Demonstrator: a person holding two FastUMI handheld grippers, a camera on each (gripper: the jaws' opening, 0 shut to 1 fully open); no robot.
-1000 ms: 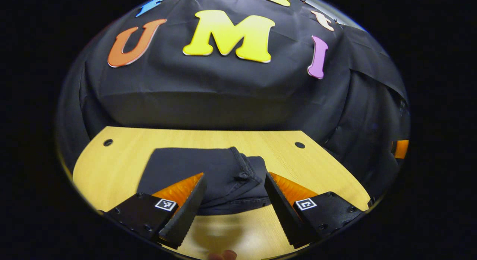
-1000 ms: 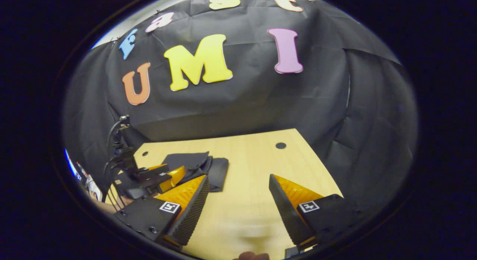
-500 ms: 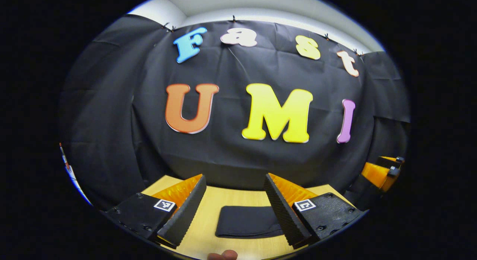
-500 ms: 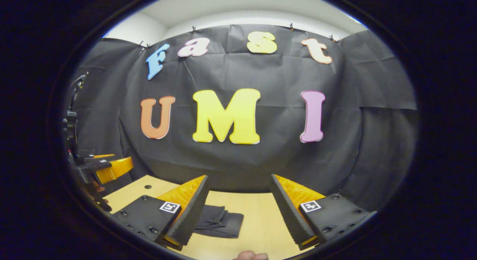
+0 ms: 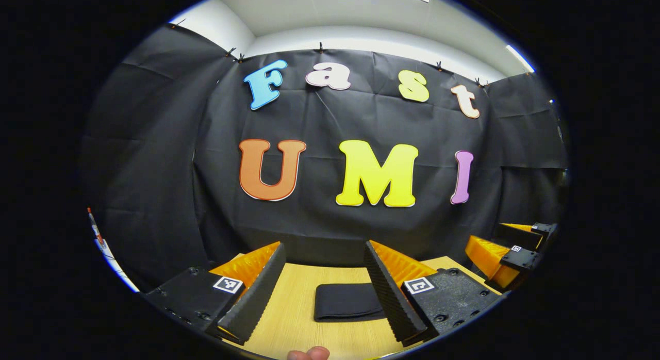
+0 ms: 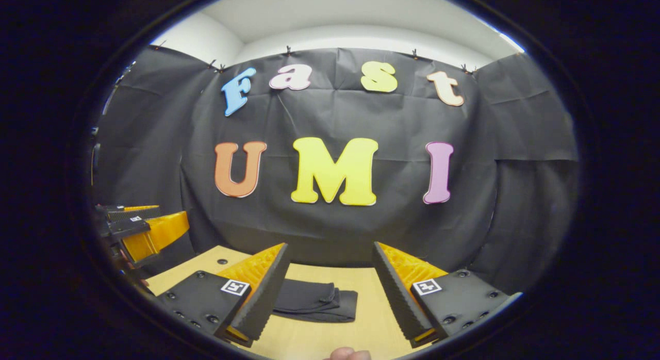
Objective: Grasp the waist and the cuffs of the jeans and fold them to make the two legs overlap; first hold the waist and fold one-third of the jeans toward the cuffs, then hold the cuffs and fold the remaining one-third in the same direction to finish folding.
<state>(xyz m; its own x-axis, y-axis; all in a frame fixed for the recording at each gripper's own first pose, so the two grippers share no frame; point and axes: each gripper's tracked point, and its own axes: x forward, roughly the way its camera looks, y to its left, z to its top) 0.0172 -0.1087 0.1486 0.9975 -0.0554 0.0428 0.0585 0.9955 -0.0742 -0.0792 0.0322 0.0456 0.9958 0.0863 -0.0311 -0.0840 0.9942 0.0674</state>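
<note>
The jeans point(image 5: 348, 301) lay folded small near the table's point(image 5: 294, 318) middle. Both grippers, left point(image 5: 322, 290) and right point(image 6: 330, 293), had lifted away since a second earlier, jaws released and empty; folding looked finished.

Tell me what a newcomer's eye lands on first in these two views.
The folded dark jeans lie as a compact bundle on the wooden table, untouched. The left gripper and right gripper both gape open, raised above the table's near side, holding nothing.
</note>
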